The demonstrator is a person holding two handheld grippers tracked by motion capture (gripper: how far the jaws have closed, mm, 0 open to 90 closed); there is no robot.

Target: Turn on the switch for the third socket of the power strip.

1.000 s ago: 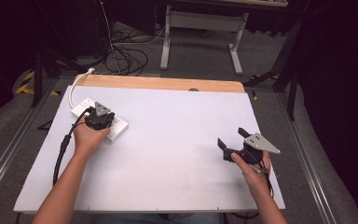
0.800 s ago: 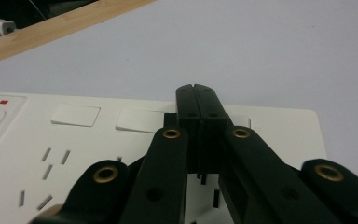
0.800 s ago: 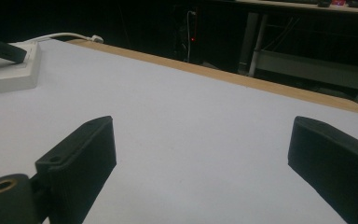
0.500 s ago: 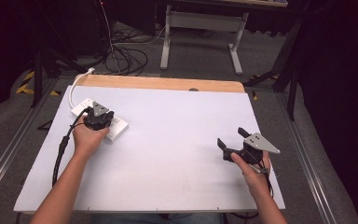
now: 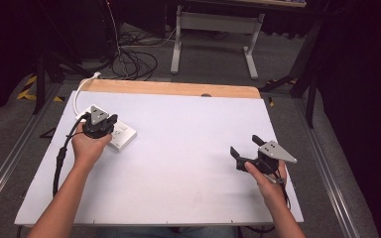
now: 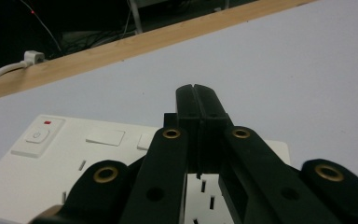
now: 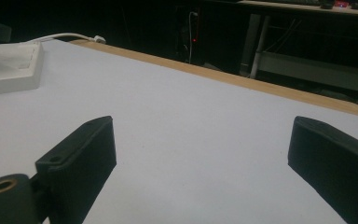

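- Your left gripper (image 5: 98, 125) sits in the left-middle of the high view, right over the white power strip (image 5: 120, 136). In the left gripper view its jaws are pressed together, tips (image 6: 197, 100) hovering over the strip's face with nothing between them.
- The power strip lies flat near the table's left edge. From the left gripper view you get a power button (image 6: 36, 136) at the left of the frame and socket slots (image 6: 204, 186) low in the middle, under the jaws.
- My read: you're at the "push something on the strip" step, with the closed jaws used as a poker. Can't tell if the tips actually touch the plastic.
- Next move probably calls for steering the closed tips left onto that button or straight down on a socket, and keeping them shut so they don't slip.
- Your right gripper (image 5: 245, 148) is parked lower right of the high view, jaws spread wide and holding nothing, well apart from the strip.
- The white cord (image 5: 82, 89) loops off the strip toward the wooden table edge (image 5: 178, 88) at the upper left.
- Versus half a second ago: basically nothing has changed. Both hands and the strip sit in the same spots.
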